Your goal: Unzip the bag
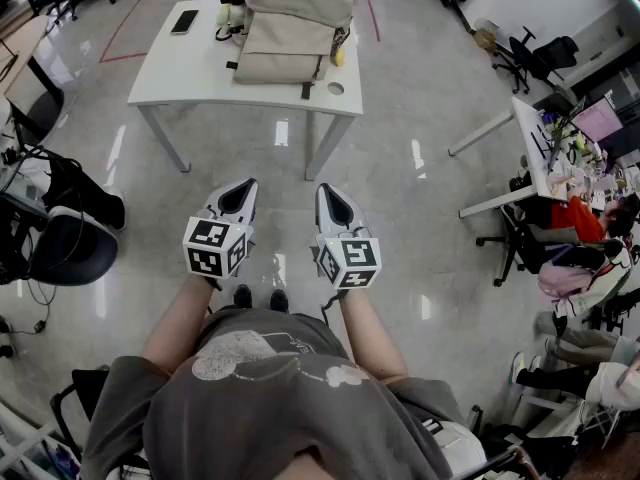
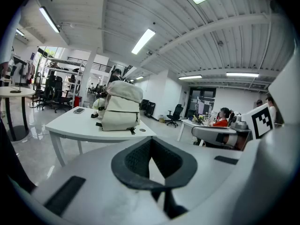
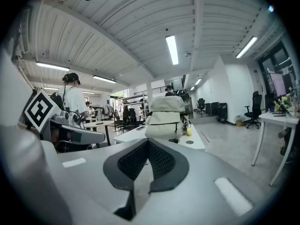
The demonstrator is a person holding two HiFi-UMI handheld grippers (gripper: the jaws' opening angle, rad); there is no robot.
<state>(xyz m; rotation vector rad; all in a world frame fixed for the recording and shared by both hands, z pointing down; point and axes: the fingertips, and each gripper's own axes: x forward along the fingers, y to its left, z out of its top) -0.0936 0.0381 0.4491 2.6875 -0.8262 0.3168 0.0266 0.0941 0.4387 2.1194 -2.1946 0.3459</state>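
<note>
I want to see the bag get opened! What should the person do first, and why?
Probably walk forward to the table and lift both grippers toward the bag. The bag sits on the table well ahead, across bare floor, while the left gripper and right gripper are held near the body, both shut and empty.

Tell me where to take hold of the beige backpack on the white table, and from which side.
Probably take the backpack by its top flap, coming from the near side of the table. The backpack stands upright with its front towards you. The flap folds over the front and its lip overhangs, which gives a gripper an edge to pinch. No zip pull can be made out from this far.
</note>
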